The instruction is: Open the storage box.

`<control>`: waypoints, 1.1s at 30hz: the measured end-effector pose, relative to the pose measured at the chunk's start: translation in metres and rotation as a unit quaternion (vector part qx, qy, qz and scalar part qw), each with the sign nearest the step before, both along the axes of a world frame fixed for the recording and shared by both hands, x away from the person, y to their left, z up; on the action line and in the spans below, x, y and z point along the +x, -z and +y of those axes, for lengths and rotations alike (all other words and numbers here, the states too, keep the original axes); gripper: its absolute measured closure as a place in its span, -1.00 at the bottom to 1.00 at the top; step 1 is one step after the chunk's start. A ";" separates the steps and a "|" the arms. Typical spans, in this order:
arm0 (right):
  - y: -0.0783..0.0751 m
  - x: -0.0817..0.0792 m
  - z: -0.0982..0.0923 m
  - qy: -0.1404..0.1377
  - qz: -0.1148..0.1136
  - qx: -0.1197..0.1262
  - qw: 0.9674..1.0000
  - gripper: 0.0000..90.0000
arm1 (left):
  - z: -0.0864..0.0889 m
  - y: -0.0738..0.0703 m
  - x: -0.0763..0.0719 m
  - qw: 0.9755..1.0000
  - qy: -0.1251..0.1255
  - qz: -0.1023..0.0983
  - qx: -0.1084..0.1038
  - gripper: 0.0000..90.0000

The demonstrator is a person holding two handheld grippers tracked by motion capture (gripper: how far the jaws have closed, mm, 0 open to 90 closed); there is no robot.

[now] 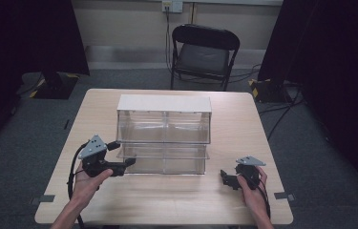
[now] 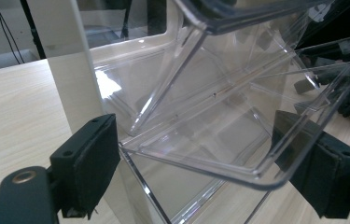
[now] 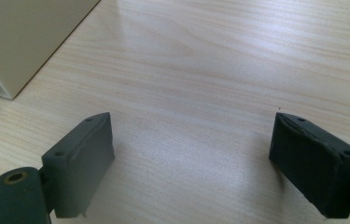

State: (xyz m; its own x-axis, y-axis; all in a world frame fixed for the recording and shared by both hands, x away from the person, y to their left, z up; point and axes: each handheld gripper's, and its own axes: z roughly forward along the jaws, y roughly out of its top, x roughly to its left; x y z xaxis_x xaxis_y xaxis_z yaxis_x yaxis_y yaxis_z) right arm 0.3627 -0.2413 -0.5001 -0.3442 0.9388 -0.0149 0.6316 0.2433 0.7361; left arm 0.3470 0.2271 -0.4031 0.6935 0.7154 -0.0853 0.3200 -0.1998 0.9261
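Note:
A clear plastic bin cabinet (image 1: pixel 164 102) with a white top stands mid-table. Its lower clear bin (image 1: pixel 167 162) juts toward me. At that bin's front left corner is my left gripper (image 1: pixel 121 155). In the left gripper view the tilted bin (image 2: pixel 200 140) has its front wall between the jaws of the left gripper (image 2: pixel 196 158); one pad (image 2: pixel 93 163) sits outside it and the other shows through the plastic, so the grip is shut on the bin. Over bare wood to the cabinet's right, my right gripper (image 1: pixel 224 177) (image 3: pixel 191 154) is open and holds nothing.
The wooden table (image 1: pixel 167 200) has free surface in front of the cabinet and at both sides. The cabinet's pale side panel (image 3: pixel 23 37) lies left of the right gripper. A black folding chair (image 1: pixel 204 52) stands beyond the far edge.

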 end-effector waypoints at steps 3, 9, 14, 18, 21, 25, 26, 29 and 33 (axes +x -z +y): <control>0.000 0.000 0.000 0.000 0.000 0.000 1.000 -0.71 | -0.001 0.000 0.000 1.000 0.000 0.000 -0.001 -0.66; 0.000 0.000 0.000 0.000 0.000 0.000 1.000 -0.71 | -0.002 -0.002 0.001 1.000 0.001 -0.002 0.000 -0.66; 0.000 0.000 0.000 0.000 0.000 0.000 1.000 -0.71 | -0.004 -0.003 0.001 1.000 0.003 -0.004 0.000 -0.66; 0.000 0.000 0.000 0.000 0.000 0.000 1.000 -0.71 | -0.004 -0.005 0.002 1.000 0.003 -0.006 0.001 -0.67; 0.000 0.000 0.000 0.000 0.000 0.000 1.000 -0.71 | -0.004 -0.005 0.001 1.000 0.001 -0.006 -0.004 -0.67; 0.000 0.000 0.000 0.000 0.000 0.000 1.000 -0.71 | -0.003 -0.006 0.001 1.000 0.002 -0.007 -0.001 -0.67; 0.000 0.000 0.000 0.000 0.000 0.000 1.000 -0.71 | -0.003 -0.006 0.001 1.000 0.003 -0.006 -0.003 -0.67; 0.000 0.000 0.000 0.000 0.000 0.000 1.000 -0.71 | -0.003 -0.006 0.001 1.000 0.003 -0.007 -0.003 -0.67; 0.000 0.000 0.000 0.000 0.000 0.000 1.000 -0.71 | -0.003 -0.008 0.002 1.000 0.002 -0.010 -0.002 -0.67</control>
State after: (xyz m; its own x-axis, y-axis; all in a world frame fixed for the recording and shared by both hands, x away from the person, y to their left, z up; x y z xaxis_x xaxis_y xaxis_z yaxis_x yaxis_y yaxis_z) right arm 0.3628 -0.2413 -0.5002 -0.3445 0.9387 -0.0148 0.6315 0.2434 0.7362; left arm 0.3490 0.2245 -0.3950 0.6985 0.7117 -0.0751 0.3011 -0.1971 0.9330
